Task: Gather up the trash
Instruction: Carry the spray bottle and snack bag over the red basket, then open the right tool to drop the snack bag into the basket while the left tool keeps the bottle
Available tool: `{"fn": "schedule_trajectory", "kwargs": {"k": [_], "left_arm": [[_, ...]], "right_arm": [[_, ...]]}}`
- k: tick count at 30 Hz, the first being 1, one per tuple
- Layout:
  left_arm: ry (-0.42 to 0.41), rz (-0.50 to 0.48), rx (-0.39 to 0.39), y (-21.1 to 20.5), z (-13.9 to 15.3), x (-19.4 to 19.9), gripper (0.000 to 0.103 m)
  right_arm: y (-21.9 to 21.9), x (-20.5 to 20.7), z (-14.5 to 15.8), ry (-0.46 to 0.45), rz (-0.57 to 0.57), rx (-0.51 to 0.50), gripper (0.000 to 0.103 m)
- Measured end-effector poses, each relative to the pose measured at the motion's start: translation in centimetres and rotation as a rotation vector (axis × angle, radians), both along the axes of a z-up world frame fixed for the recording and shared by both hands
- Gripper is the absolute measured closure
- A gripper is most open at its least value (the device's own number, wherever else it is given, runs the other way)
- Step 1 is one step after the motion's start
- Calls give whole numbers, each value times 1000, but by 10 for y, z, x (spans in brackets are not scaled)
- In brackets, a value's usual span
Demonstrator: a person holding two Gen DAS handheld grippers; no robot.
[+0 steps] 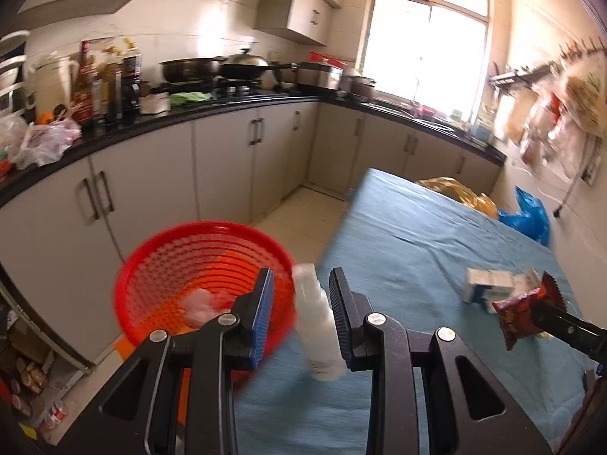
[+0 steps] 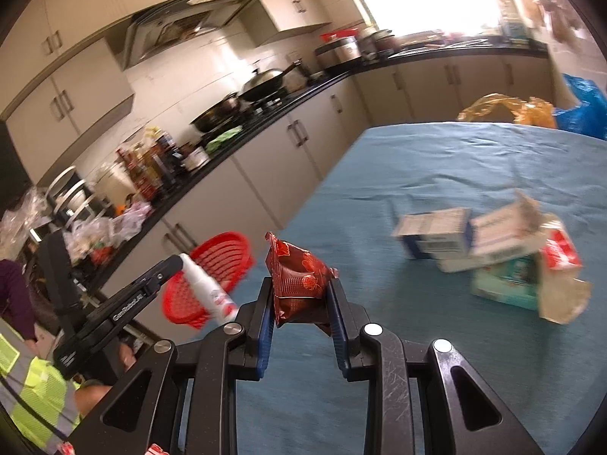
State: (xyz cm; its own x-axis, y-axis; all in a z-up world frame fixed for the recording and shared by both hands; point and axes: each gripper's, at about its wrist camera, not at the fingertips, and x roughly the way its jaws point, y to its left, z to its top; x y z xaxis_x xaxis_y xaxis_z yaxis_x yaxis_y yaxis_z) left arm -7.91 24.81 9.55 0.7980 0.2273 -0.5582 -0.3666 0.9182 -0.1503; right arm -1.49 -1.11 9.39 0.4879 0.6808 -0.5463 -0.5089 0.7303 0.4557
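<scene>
Trash is seen in three places: in each gripper's reach and on the blue tablecloth (image 1: pixel 398 235). In the left wrist view, a small white spray bottle (image 1: pixel 318 322) is seen between the spread fingers of the left gripper (image 1: pixel 301 314); a gap shows between the bottle and the left pad, and the bottle is blurred, so the jaws are taken as parted, with contact at the right pad not clear. The bottle is placed at the table edge, just beside the rim of a red plastic basket (image 1: pixel 159 265), in which a crumpled white wad (image 1: pixel 199 301) is seen. The basket is set lower than the tabletop, next to the grey base cabinets (image 1: pixel 151 189).

In the right wrist view, a dark red snack wrapper (image 2: pixel 297 284) is clamped between the blue pads of the right gripper (image 2: pixel 301 303), held above the tablecloth. To its right, a loose heap of small cartons (image 2: pixel 485 250) is laid on the cloth, some white and blue, one teal, one with a red patch, with a torn pale wrapper at the near right. The same heap is seen in the left wrist view, just behind the held wrapper.

At the far end of the table, a yellow plastic bag (image 2: pixel 504 110) and a blue plastic bag (image 2: pixel 584 102) are seen. Pans (image 1: pixel 212 68) are set on the stove.
</scene>
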Motion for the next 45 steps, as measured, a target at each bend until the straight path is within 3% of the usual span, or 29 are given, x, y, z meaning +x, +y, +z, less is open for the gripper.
{"fn": "schedule_trajectory", "kwargs": {"k": [6, 9, 25, 27, 28, 30, 39, 45], "left_arm": [[28, 69, -30, 53, -12, -4, 74], [52, 52, -79, 68, -23, -3, 74], [36, 100, -149, 104, -42, -17, 74], [31, 109, -155, 105, -40, -20, 70], [27, 112, -158, 106, -40, -22, 61], [15, 119, -159, 107, -38, -30, 50], [-20, 76, -184, 89, -30, -43, 47], [33, -34, -172, 42, -34, -19, 44]], "right_arm": [[59, 3, 6, 11, 98, -7, 74], [84, 7, 5, 11, 120, -12, 74], [196, 29, -6, 66, 260, -30, 72], [215, 34, -10, 70, 281, -53, 62], [220, 37, -11, 69, 283, -66, 54], [218, 38, -12, 61, 269, -83, 53], [119, 40, -26, 59, 132, -71, 48], [61, 36, -35, 34, 44, -100, 48]]}}
